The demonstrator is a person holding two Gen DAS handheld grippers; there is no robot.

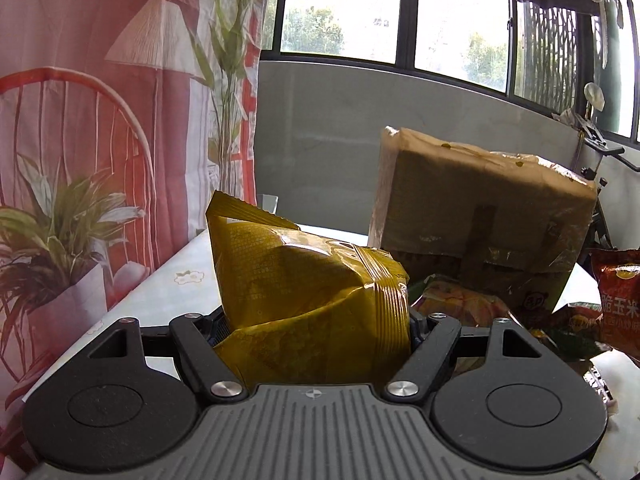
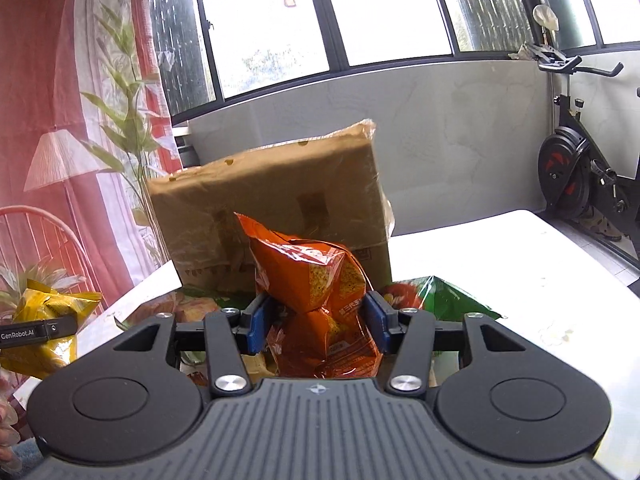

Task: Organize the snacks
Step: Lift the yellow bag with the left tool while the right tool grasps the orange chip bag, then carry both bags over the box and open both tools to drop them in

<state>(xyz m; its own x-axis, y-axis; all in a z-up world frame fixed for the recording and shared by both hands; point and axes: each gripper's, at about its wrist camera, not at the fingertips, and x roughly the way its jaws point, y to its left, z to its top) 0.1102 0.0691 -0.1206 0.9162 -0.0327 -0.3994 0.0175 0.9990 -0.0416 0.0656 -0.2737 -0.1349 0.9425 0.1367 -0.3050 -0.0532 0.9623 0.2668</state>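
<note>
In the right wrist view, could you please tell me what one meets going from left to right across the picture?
Yellow snack bag held in the left gripper → orange snack bag in the right gripper, cardboard box standing behind it → green snack bag → bare white table → exercise bike.

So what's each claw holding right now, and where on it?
Left claw grips the yellow snack bag across its lower body; right claw pinches the orange snack bag at mid-height.

Daylight from the blown-out windows (image 2: 384,12) backlit both fisheye views, shading the near box (image 1: 480,216) face and bending edges.
</note>
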